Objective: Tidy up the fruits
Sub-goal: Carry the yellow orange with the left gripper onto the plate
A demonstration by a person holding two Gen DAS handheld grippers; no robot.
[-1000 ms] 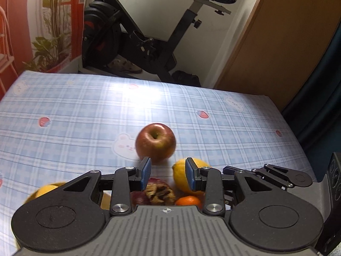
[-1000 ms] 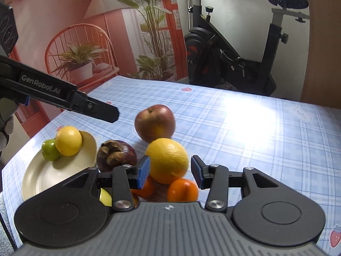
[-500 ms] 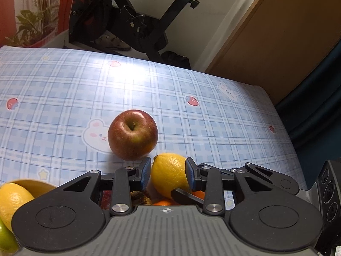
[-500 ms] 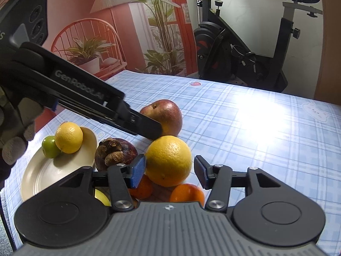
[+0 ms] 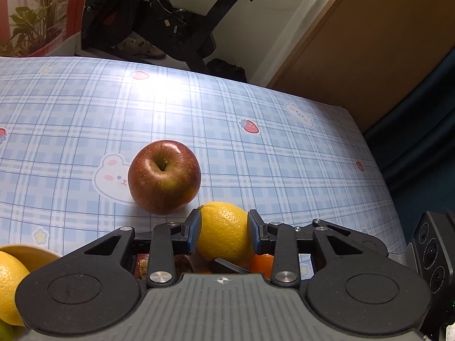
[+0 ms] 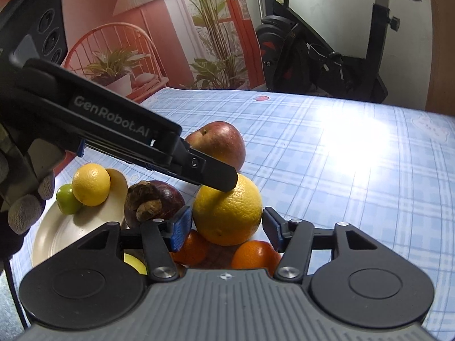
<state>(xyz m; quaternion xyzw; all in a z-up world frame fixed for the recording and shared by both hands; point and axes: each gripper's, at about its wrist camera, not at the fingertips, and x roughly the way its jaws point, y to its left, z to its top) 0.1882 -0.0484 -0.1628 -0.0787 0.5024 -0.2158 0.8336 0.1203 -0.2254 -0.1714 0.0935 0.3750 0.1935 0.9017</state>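
Observation:
A big yellow orange (image 5: 224,234) (image 6: 227,213) sits on top of a fruit pile. My left gripper (image 5: 224,228) has its pads against both sides of it; in the right wrist view its finger (image 6: 210,174) rests on the orange's top. My right gripper (image 6: 224,228) is open, its pads a little apart from the orange on each side. A red apple (image 5: 164,180) (image 6: 220,145) stands on the table just beyond. A mangosteen (image 6: 155,203) and small tangerines (image 6: 254,254) lie in the pile.
A cream plate (image 6: 54,236) at the left holds a lemon (image 6: 91,184) and a small green fruit (image 6: 67,199); its rim shows in the left wrist view (image 5: 34,255). The blue checked tablecloth (image 5: 256,153) stretches beyond. An exercise bike (image 6: 327,56) stands behind the table.
My left gripper has swung right and down over the pile and closed its pads onto the yellow orange. My right gripper has held its place, open around the same orange.

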